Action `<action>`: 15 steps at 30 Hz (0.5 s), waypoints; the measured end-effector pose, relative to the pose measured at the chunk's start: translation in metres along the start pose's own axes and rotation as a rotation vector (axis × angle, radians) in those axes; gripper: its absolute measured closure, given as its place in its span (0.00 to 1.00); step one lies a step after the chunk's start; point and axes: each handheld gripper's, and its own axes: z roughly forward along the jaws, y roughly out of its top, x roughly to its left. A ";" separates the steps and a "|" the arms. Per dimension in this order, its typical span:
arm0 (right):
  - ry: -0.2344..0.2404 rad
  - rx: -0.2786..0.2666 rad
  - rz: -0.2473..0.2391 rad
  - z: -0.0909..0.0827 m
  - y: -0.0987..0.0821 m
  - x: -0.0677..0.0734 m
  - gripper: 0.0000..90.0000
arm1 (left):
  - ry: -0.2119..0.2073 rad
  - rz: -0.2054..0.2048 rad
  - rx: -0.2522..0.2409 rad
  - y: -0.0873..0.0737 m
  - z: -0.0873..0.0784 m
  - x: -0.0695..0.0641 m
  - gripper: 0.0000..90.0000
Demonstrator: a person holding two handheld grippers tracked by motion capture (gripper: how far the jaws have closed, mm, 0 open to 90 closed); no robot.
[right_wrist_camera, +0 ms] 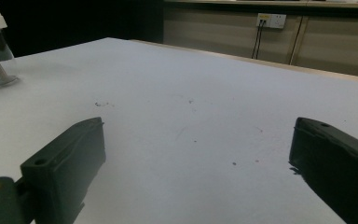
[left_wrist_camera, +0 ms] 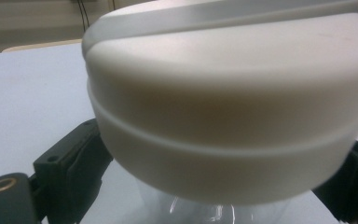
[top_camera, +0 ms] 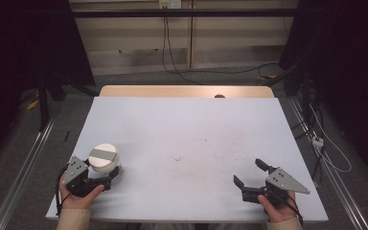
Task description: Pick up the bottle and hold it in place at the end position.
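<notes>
While jar [top_camera: 103, 160] stands upright at near-left table [top_camera: 187, 143] corner: between left gripper [top_camera: 106, 178] jaws, contact unconfirmed. Right gripper [top_camera: 249, 179] spread wide, nothing held, well apart. Left hand nearer.

I count one jar [top_camera: 104, 163] with a white lid [left_wrist_camera: 228, 107] on my one bench [top_camera: 191, 143]. I have two tools: the left tool [top_camera: 106, 178] and the right tool [top_camera: 248, 175].

high view overhead, facing forward-down; gripper views low, near; all share table [top_camera: 182, 124].
</notes>
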 end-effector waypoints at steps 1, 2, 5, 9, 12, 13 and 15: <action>0.000 0.000 0.000 0.000 0.000 0.000 0.04 | -0.003 0.004 0.004 0.000 0.000 0.000 0.08; 0.000 0.001 0.000 0.000 0.000 0.000 0.04 | -0.006 -0.001 0.007 -0.001 0.001 -0.001 0.08; 0.003 0.001 -0.001 0.001 0.000 0.000 0.04 | 0.001 0.017 0.015 0.000 0.003 -0.004 0.08; 0.002 0.002 -0.004 0.002 0.000 0.001 0.04 | 0.012 0.021 0.017 0.001 0.005 -0.006 0.06; 0.002 0.001 -0.002 0.002 0.000 0.001 0.04 | 0.022 0.019 0.012 0.001 0.006 -0.008 0.06; 0.001 0.001 -0.003 0.002 0.000 0.001 0.04 | 0.020 0.020 0.011 0.001 0.007 -0.008 0.06; 0.001 0.001 -0.003 0.001 0.000 0.000 0.04 | 0.016 0.019 0.005 0.002 0.008 -0.009 0.06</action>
